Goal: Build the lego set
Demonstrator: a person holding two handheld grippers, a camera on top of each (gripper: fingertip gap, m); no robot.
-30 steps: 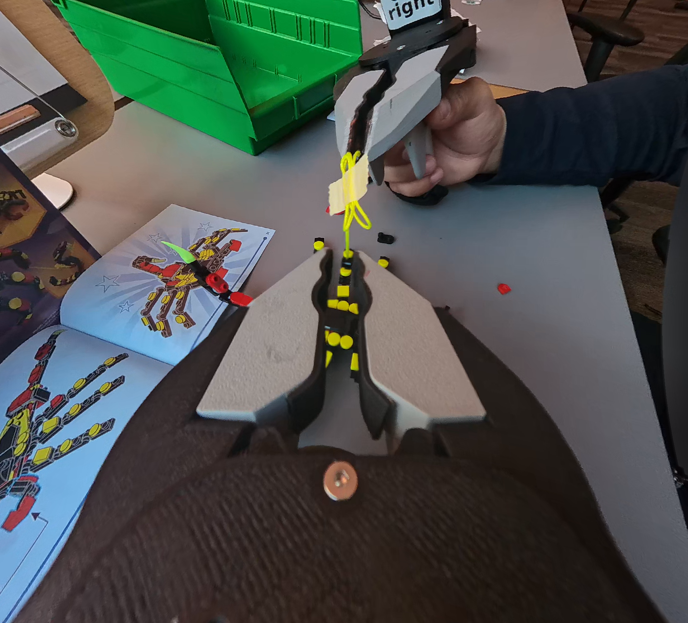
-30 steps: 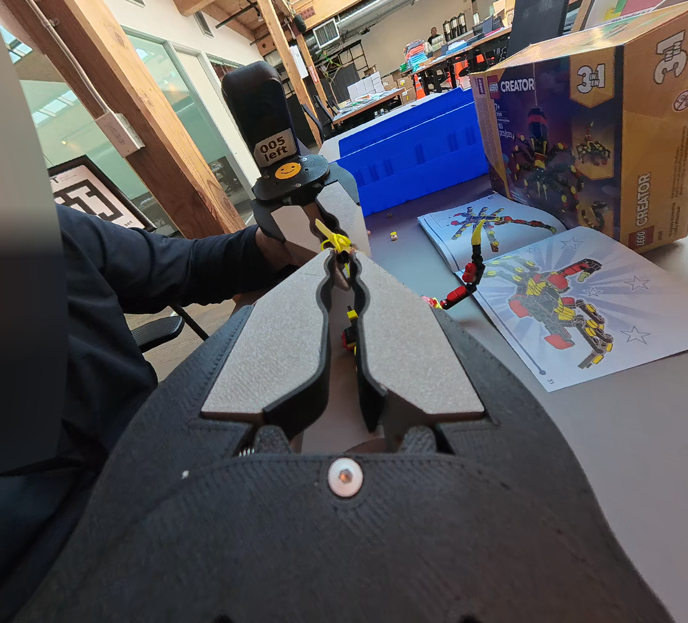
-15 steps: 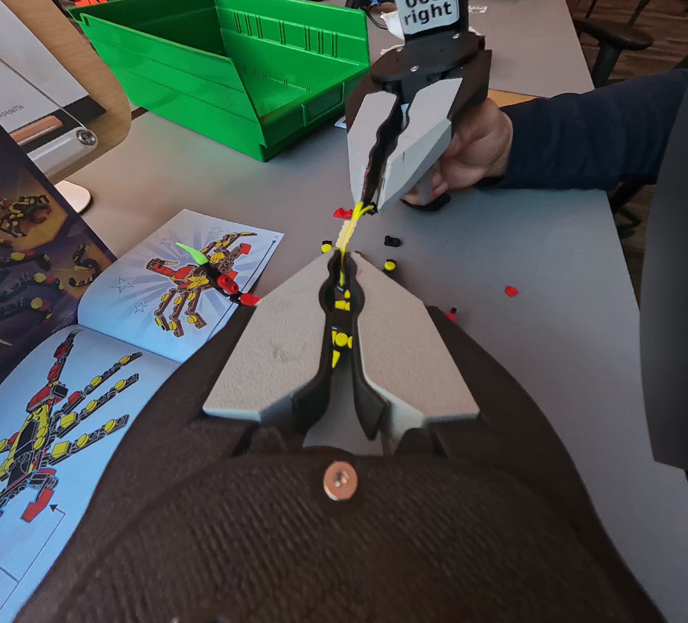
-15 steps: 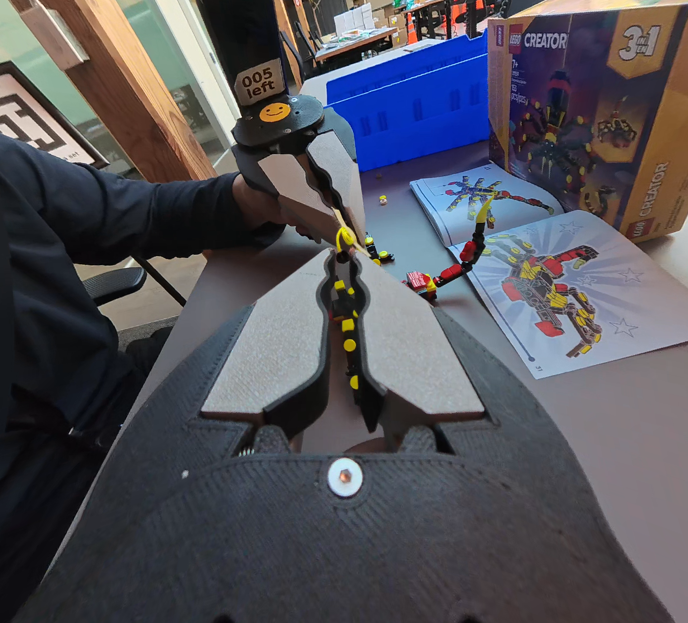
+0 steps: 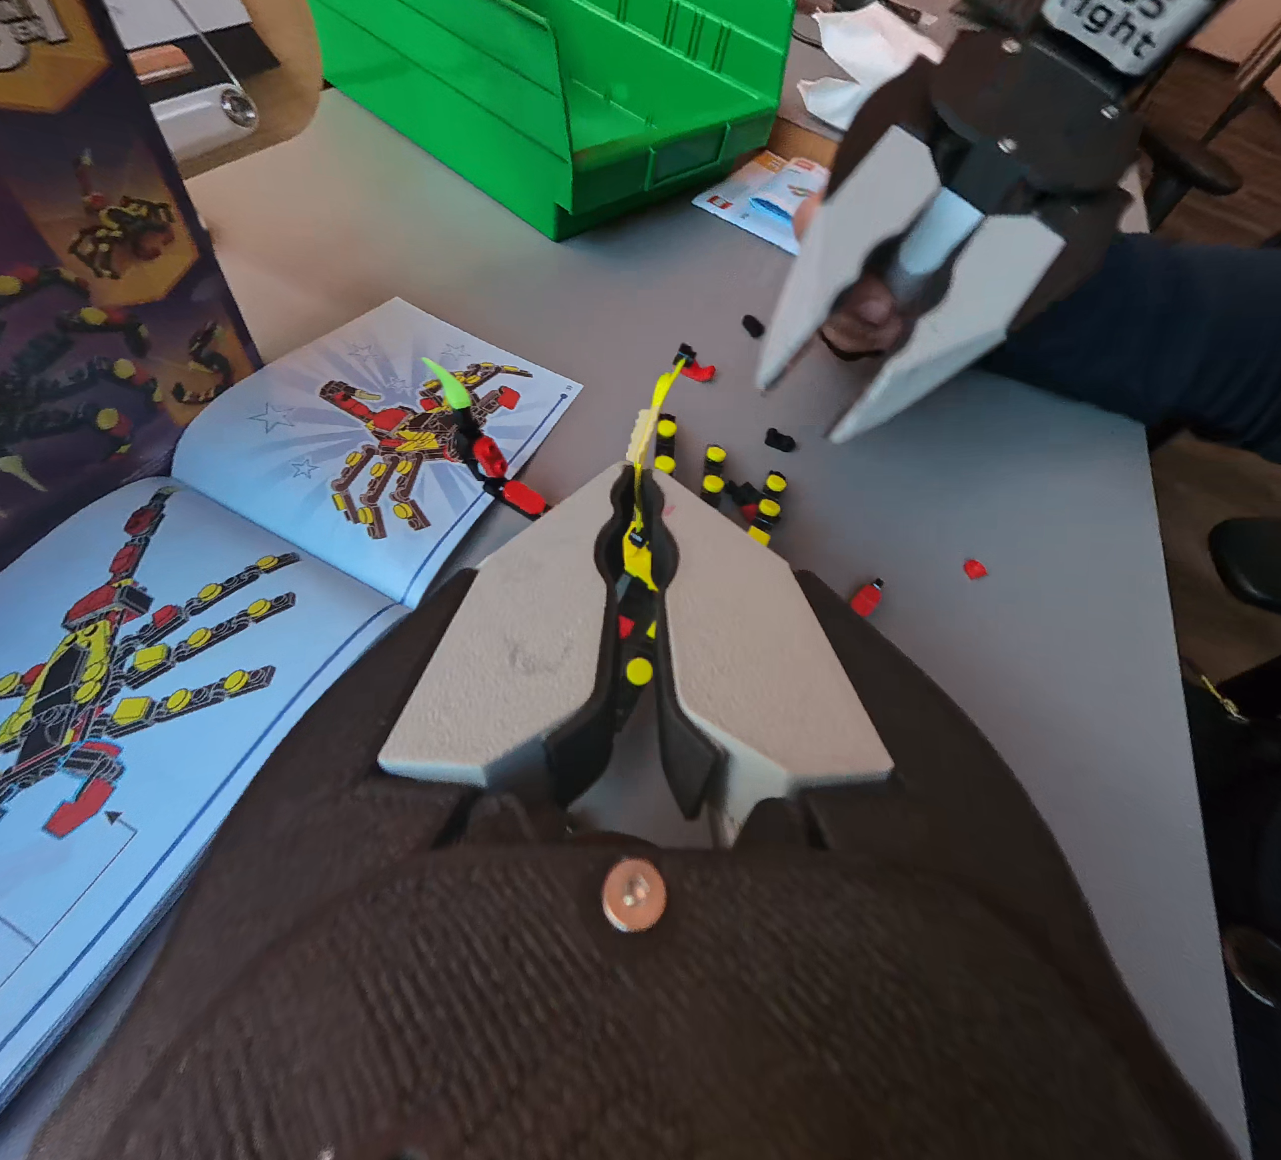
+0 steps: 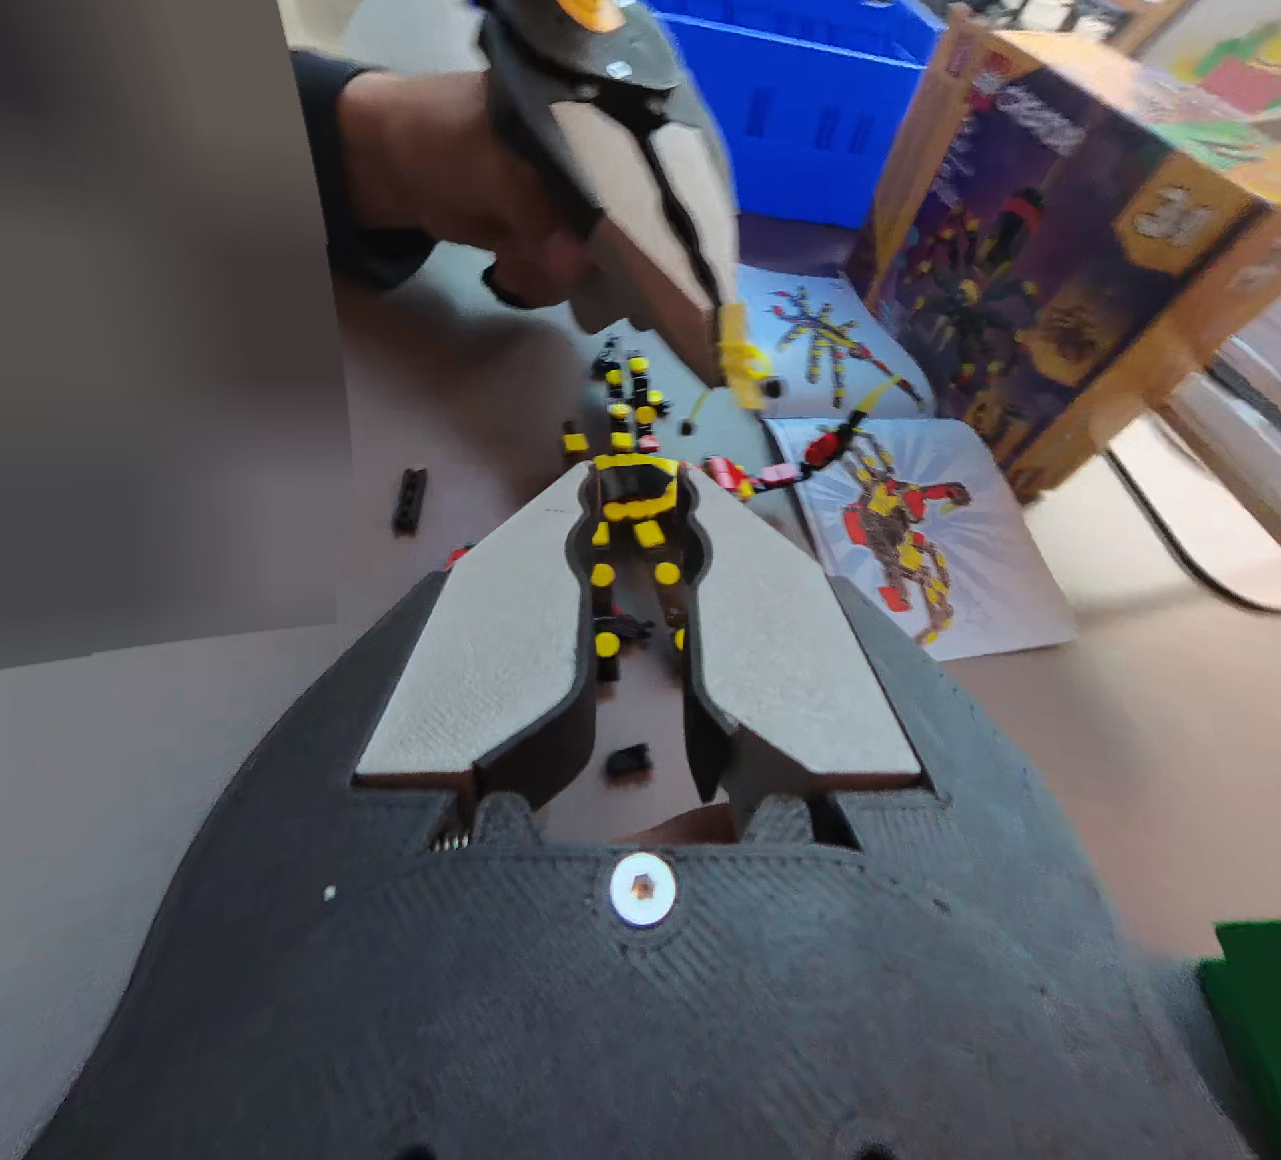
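My left gripper (image 5: 636, 479) is shut on a thin yellow lego piece (image 5: 648, 427) that sticks out past its tips; it also shows in the right wrist view (image 6: 740, 357) under the left gripper (image 6: 721, 323). My right gripper (image 6: 638, 472) is open and empty, hovering over the black and yellow lego body (image 6: 634, 492) that lies on the grey table (image 5: 1005, 711). In the left wrist view the right gripper (image 5: 800, 406) hangs above the black and yellow legs (image 5: 714, 468). A red tail with a green sting (image 5: 485, 447) lies at the booklet's edge.
An open instruction booklet (image 5: 208, 607) and the set's box (image 5: 83, 295) lie to the left. A green bin (image 5: 554, 52) stands at the back, a blue bin (image 6: 797, 87) on the other side. Loose red pieces (image 5: 866, 596) and black pieces (image 6: 409, 499) are scattered on the table. Spacing between my two grippers at the tips: around 6 cm.
The right gripper has let go of the yellow piece, opened, and moved aside over the lego body. The left gripper keeps the yellow piece and has tilted down toward the table.
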